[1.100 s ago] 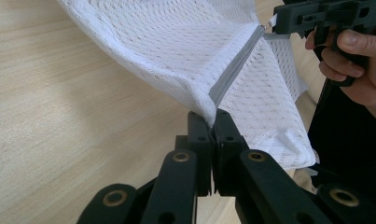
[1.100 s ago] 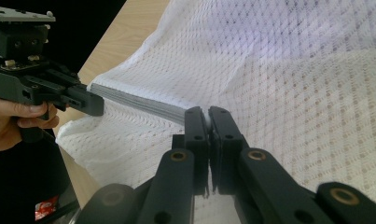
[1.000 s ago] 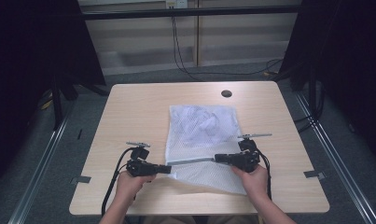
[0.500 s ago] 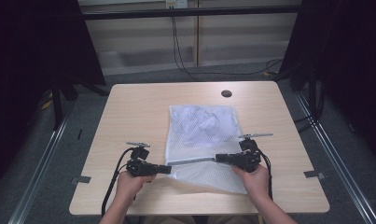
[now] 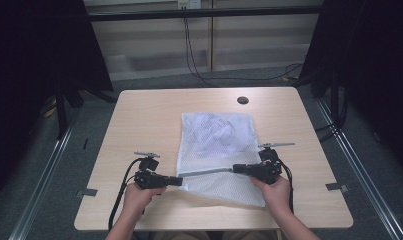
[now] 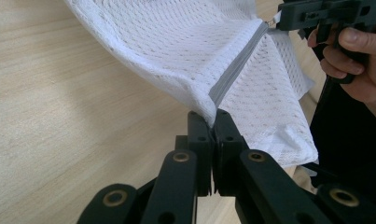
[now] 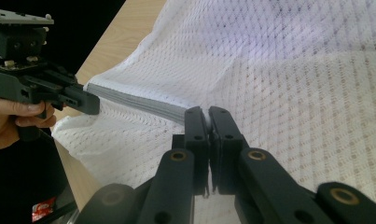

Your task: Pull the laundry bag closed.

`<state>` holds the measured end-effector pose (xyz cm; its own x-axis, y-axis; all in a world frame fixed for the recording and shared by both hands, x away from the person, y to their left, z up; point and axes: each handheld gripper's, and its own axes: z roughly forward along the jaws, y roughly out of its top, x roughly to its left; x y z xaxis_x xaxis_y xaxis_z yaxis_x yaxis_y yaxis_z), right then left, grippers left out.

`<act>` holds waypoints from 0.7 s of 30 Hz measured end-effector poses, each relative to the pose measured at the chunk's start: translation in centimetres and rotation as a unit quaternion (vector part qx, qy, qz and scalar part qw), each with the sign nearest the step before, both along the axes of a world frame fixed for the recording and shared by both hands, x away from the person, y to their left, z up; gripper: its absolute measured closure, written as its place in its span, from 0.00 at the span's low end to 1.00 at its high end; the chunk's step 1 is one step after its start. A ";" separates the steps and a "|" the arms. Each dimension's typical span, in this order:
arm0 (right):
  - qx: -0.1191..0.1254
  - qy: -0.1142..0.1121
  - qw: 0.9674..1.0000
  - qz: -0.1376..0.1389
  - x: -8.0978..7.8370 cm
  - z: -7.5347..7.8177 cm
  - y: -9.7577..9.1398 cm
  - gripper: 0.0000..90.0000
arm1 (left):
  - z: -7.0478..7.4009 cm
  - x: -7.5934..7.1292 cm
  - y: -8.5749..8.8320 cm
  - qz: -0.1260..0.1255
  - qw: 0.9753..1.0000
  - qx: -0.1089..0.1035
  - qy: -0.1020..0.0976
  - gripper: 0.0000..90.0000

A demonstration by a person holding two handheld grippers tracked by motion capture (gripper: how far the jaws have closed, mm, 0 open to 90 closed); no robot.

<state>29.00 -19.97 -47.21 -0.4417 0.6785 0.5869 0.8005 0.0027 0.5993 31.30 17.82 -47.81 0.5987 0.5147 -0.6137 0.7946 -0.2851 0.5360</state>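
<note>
A white mesh laundry bag (image 5: 216,145) with pale clothing inside lies on the wooden table (image 5: 149,115). Its near edge is lifted, and the grey zipper (image 5: 206,172) is stretched taut between my two grippers. My left gripper (image 5: 176,181) is shut on the bag's corner at the zipper's left end; in the left gripper view its jaws pinch the mesh (image 6: 176,46) beside the zipper (image 6: 234,70). My right gripper (image 5: 235,169) is shut on the zipper's right end. Seen from the right gripper view, the zipper (image 7: 134,100) runs from my right gripper (image 7: 205,114) to the left gripper (image 7: 90,102).
A small dark round hole (image 5: 242,100) sits near the table's far edge. Cables trail from both grippers toward the near edge. Bare wood lies left of the bag. Dark curtains and metal floor rails flank the table.
</note>
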 end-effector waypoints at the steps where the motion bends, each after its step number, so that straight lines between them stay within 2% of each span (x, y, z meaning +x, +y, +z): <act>1: -0.004 -0.002 1.000 0.001 -0.1 0.0 0.0 0.96 | 0.0 0.0 0.0 -0.001 1.000 0.001 0.001 0.98; 14: 0.003 0.004 1.000 -0.005 -0.1 -0.1 -0.6 0.96 | 0.0 0.0 0.0 -0.003 1.000 0.007 0.000 0.98; 21: -0.004 0.005 1.000 -0.008 -0.1 -0.1 -0.7 0.96 | 0.0 0.0 0.0 0.000 1.000 0.008 0.001 0.98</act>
